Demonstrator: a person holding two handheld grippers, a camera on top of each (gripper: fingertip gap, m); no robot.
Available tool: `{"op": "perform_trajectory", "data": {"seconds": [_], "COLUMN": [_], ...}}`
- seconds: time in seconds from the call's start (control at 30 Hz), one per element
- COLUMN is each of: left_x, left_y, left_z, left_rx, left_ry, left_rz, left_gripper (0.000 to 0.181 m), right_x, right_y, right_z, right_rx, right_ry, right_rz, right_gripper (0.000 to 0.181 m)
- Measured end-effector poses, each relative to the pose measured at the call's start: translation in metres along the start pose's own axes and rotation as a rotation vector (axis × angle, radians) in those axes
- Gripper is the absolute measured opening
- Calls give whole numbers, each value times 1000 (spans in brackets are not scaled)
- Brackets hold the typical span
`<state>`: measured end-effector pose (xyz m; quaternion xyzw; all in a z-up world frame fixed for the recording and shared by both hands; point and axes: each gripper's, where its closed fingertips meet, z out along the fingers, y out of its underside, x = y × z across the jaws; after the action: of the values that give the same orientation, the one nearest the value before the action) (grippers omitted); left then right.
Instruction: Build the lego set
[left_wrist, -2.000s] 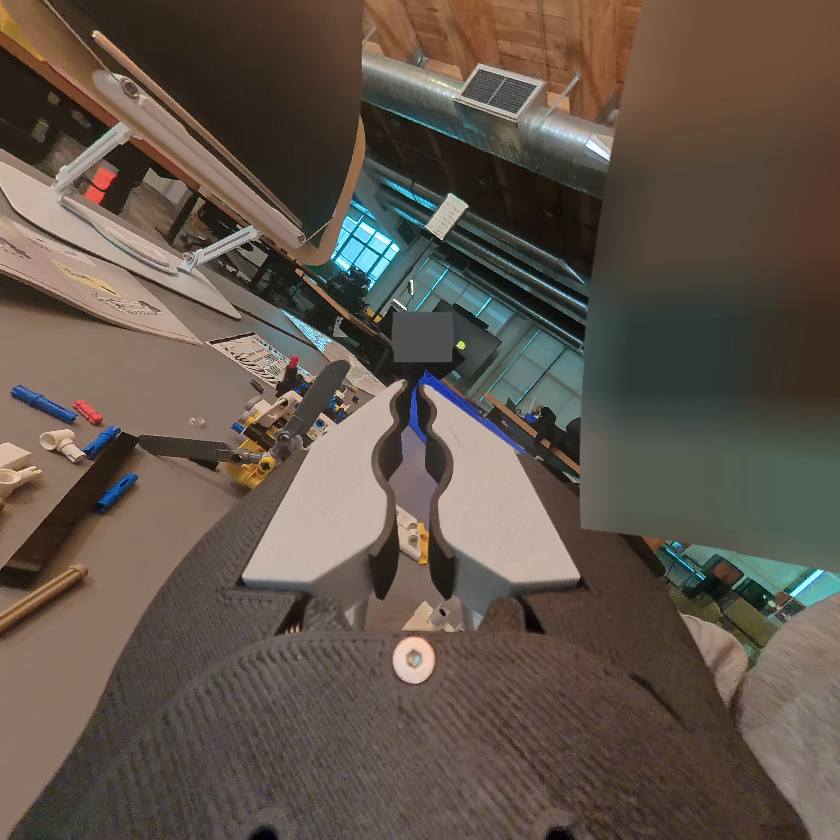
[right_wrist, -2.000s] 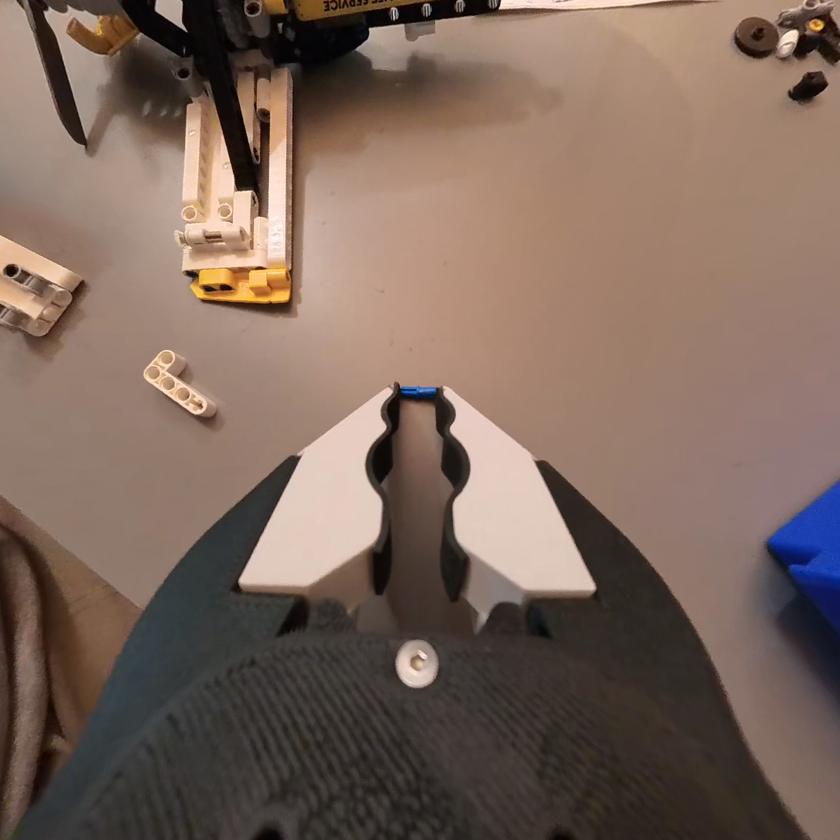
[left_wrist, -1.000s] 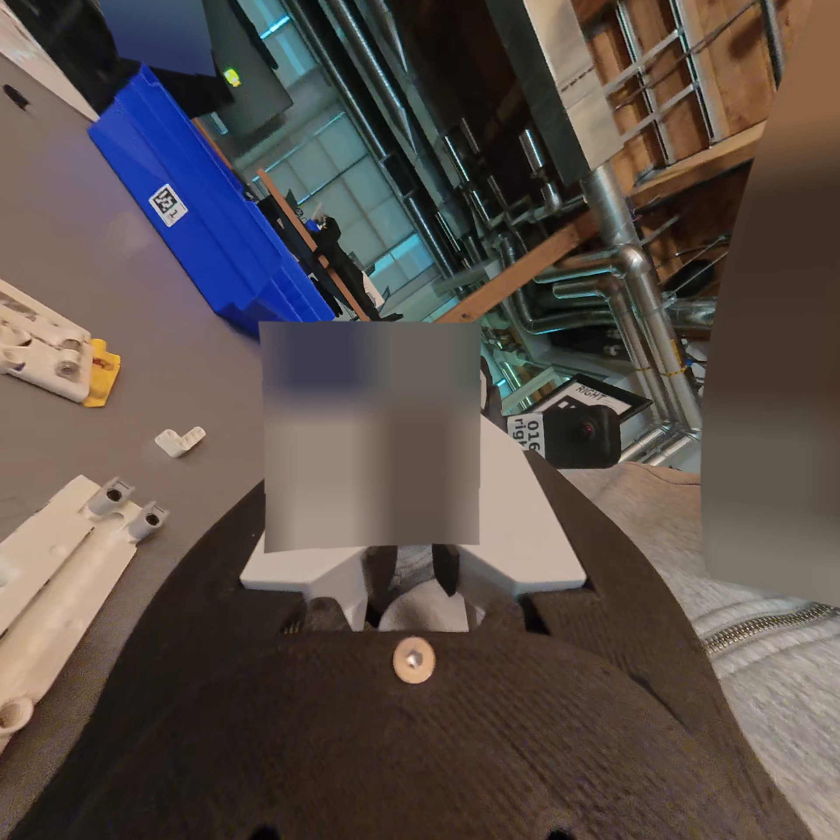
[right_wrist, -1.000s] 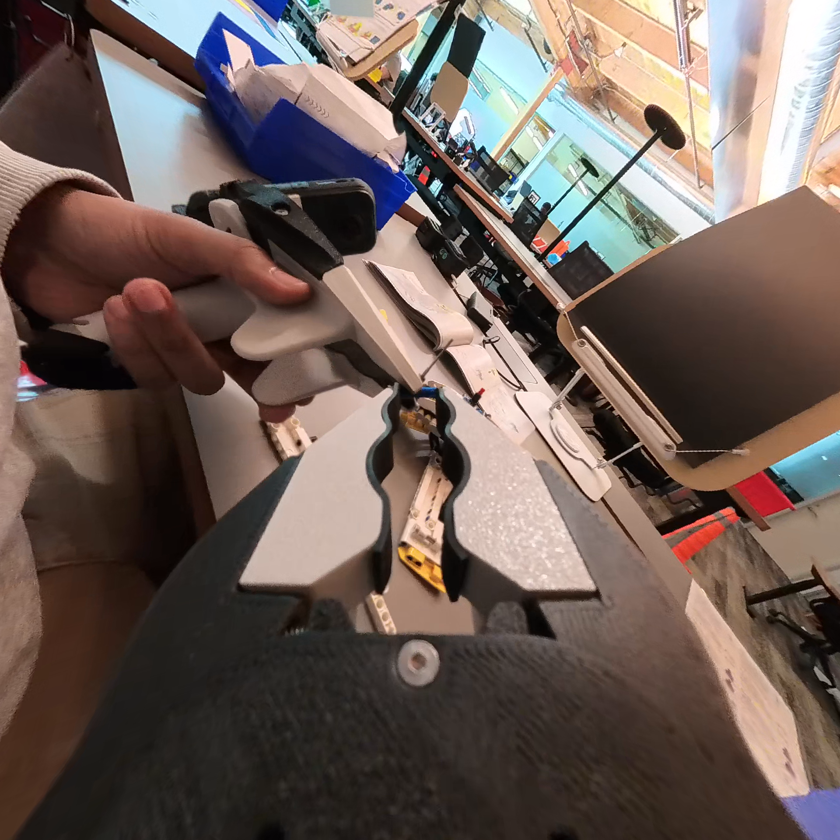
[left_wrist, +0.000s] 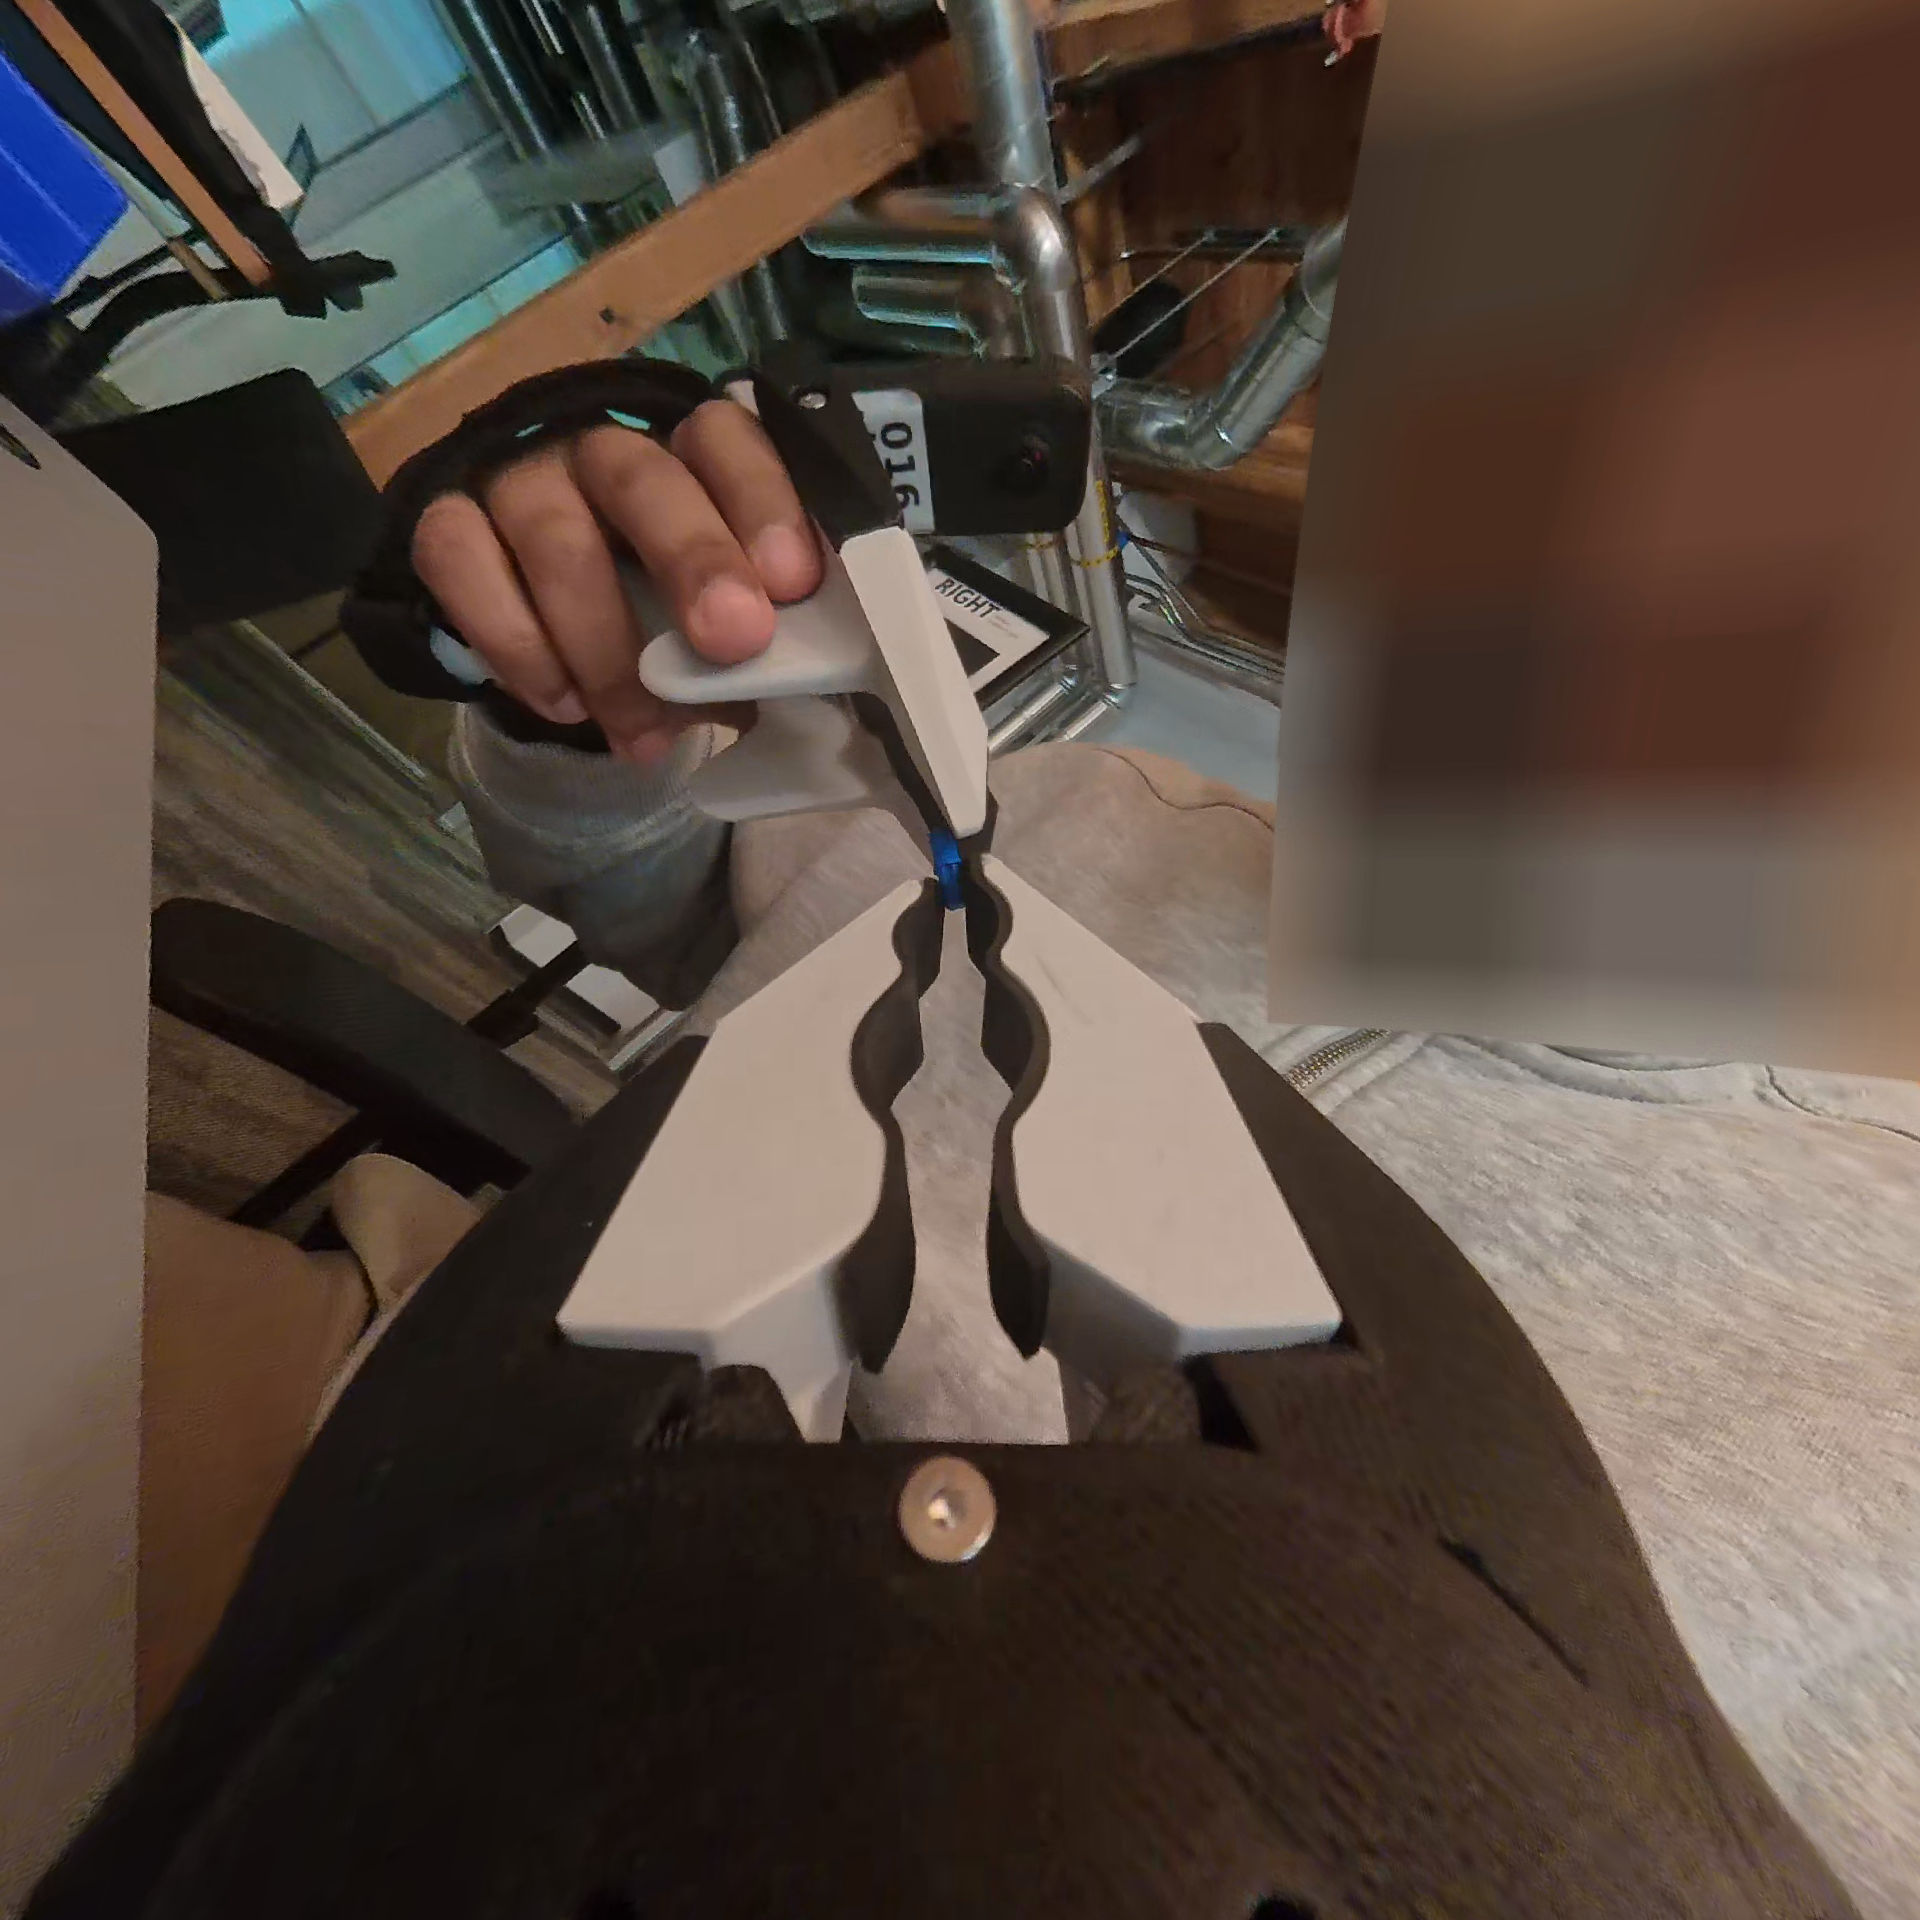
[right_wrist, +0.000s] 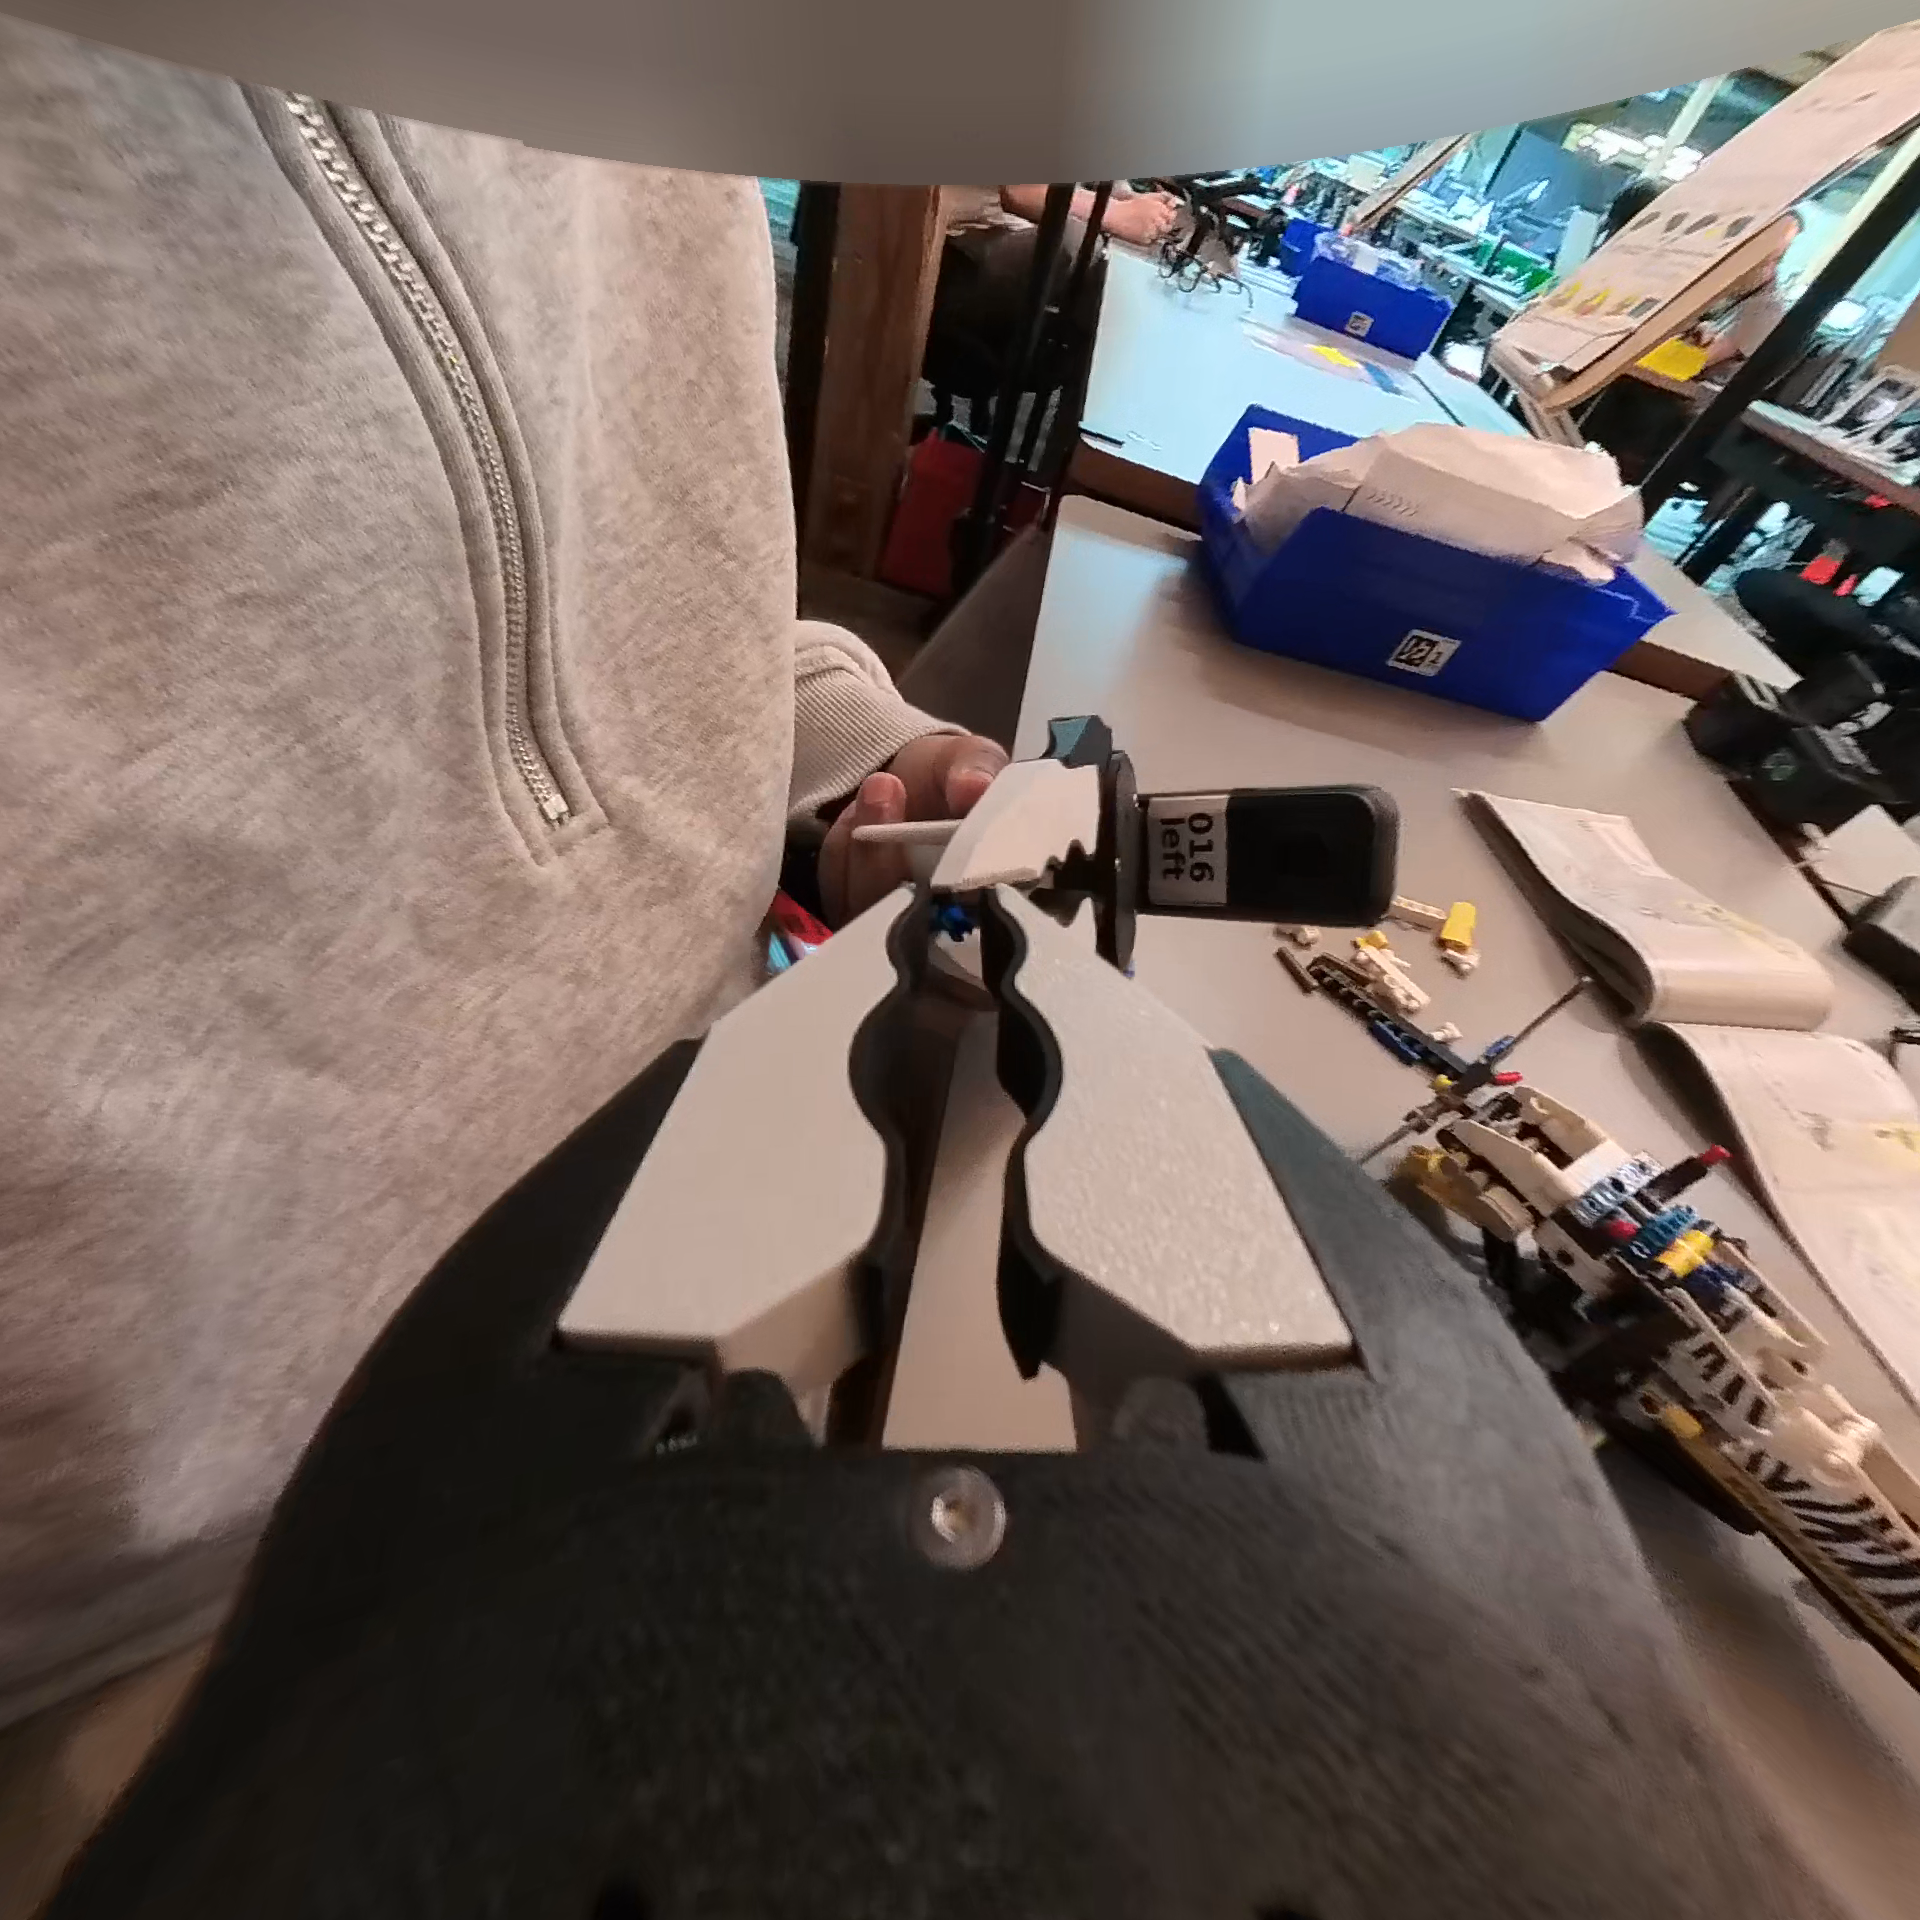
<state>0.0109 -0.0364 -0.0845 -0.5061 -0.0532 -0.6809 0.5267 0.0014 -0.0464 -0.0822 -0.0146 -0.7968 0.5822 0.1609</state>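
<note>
While both tools are raised off the table and meeting tip to tip in front of my chest, the whole business hangs on one small blue pin (left_wrist: 948, 871). My right gripper (right_wrist: 951, 925) is clenched on that pin at its very tips, and in the left wrist view my left gripper (left_wrist: 948, 902) has its tips closing round the pin's free end from below; its jaws stand only narrowly apart, and I cannot tell whether they are biting yet or merely beside it. My worry is the handover: if I let go with the right before the left has a true bite, the pin drops into my lap, onto the grey sweatshirt (right_wrist: 312, 623) at about 9 o'clock of the right view. So little of the pin is held on either side that a slight twist between the two tools could lever it out sideways. Further off, at about 4 o'clock in the right view, the half-built model (right_wrist: 1621, 1236) lies on the table (right_wrist: 1122, 675) well apart from the pin, so a dropped pin means a hunt before it can be pressed home. Loose parts (right_wrist: 1371, 966) lie near 2 o'clock, open instruction booklets (right_wrist: 1683, 935) beyond them, and a blue bin (right_wrist: 1413, 603) sits farthest, toward 1 o'clock.
</note>
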Motion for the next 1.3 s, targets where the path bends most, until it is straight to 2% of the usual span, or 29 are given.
{"op": "perform_trajectory", "data": {"seconds": [0.3,0.43,0.5,0.57,0.67,0.73,0.83,1.0,1.3], "left_x": [0,-7,-9,-4,9,12,5,-5,2], "left_y": [0,-10,-11,-14,-24,-28,-28,-17,-17], "left_z": [0,-9,-17,-23,-35,-44,-57,-71,-73], "left_rx": [2,70,76,97,181,220,216,162,185], "left_ry": [7,-93,-158,-182,-208,-258,-381,-528,-471], "left_rz": [10,105,170,234,342,401,474,578,554], "left_gripper": [3,9,15,16,12,7,6,5,7], "right_x": [-3,10,25,46,61,58,53,53,52], "right_y": [3,6,8,30,89,125,161,170,174], "right_z": [1,-4,-13,-24,-45,-56,-67,-65,-66], "right_rx": [-20,-41,-53,-168,-459,-643,-851,-976,-1085], "right_ry": [-100,-50,26,156,291,325,333,289,303], "right_rz": [103,171,233,303,454,537,537,543,606], "right_gripper": [3,2,2,2,3,3,3,3,3]}}
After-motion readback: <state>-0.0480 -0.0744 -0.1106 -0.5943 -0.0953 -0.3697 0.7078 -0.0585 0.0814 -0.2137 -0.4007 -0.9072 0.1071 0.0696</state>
